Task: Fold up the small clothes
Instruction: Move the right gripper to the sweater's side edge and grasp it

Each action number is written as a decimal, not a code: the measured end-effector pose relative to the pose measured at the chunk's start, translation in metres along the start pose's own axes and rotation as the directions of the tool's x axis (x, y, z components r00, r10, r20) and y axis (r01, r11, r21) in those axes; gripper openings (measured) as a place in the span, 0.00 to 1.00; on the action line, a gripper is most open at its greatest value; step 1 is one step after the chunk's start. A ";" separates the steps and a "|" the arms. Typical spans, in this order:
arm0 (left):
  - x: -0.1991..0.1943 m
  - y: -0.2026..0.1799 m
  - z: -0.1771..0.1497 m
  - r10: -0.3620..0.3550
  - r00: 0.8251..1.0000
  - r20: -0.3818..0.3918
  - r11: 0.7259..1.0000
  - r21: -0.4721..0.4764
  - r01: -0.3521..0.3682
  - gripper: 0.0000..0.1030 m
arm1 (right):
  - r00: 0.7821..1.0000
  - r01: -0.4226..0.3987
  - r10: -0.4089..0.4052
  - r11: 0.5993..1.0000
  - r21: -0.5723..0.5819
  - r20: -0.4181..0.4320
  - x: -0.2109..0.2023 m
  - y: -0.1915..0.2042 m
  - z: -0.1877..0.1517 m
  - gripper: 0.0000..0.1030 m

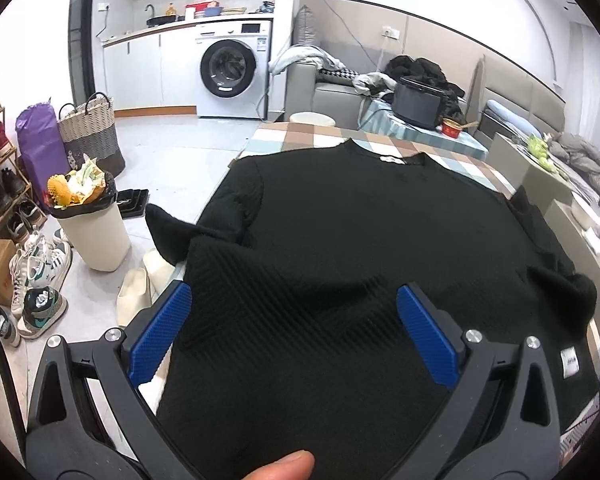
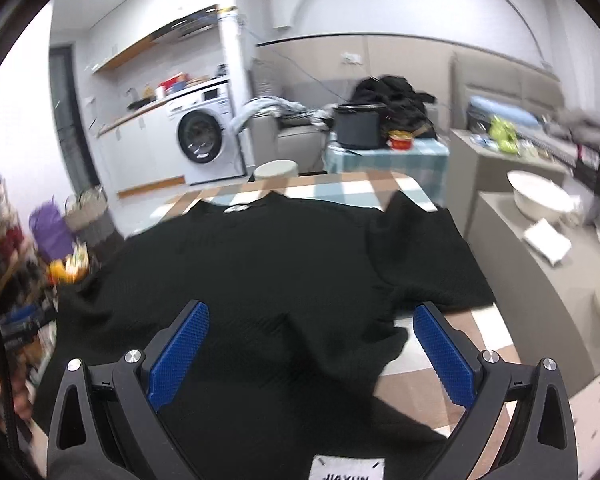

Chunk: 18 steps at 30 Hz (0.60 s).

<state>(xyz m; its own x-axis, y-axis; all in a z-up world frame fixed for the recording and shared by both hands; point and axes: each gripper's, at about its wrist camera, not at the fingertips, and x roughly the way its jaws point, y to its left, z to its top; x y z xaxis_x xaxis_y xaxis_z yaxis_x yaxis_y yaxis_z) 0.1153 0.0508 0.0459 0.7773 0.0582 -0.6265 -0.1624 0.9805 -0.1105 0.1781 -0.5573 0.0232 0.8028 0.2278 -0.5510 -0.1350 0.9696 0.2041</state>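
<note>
Black ribbed knit sweater (image 1: 340, 240): we find it spread flat, collar toward the checked tablecloth's (image 1: 300, 136) far edge, sleeves trailing off both side edges. Left gripper (image 1: 294, 330) and right gripper (image 2: 311, 344): both released, above the hem. No fold made yet, we judge.

Even, bright indoor light; soft shadows. Left wrist view sharp. Right wrist view motion-blurred, worst toward left and right edges. Strong fisheye bending, dark vignette in corners. Black sweater (image 1: 340, 240) underexposed, weave faint.
</note>
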 end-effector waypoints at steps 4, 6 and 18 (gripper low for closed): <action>0.024 0.010 0.020 -0.007 1.000 -0.022 1.000 -0.025 0.006 0.99 | 0.998 0.056 -0.053 0.994 0.095 -0.029 0.014 -0.033 0.016 1.00; 0.036 0.015 0.032 -0.015 1.000 -0.025 0.999 -0.033 0.014 0.98 | 0.995 0.092 -0.085 0.987 0.134 -0.059 0.023 -0.050 0.021 0.99; 0.092 0.057 0.080 0.010 0.999 -0.036 0.996 -0.084 -0.013 0.92 | 0.961 0.200 -0.093 0.884 0.423 -0.261 0.091 -0.167 0.011 0.75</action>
<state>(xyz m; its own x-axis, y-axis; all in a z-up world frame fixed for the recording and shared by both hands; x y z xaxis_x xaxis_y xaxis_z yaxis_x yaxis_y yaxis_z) 0.2264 0.1276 0.0440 0.7534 0.0614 -0.6547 -0.2234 0.9603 -0.1669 0.2801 -0.6992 -0.0521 0.6323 0.1525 -0.7596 0.2866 0.8649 0.4121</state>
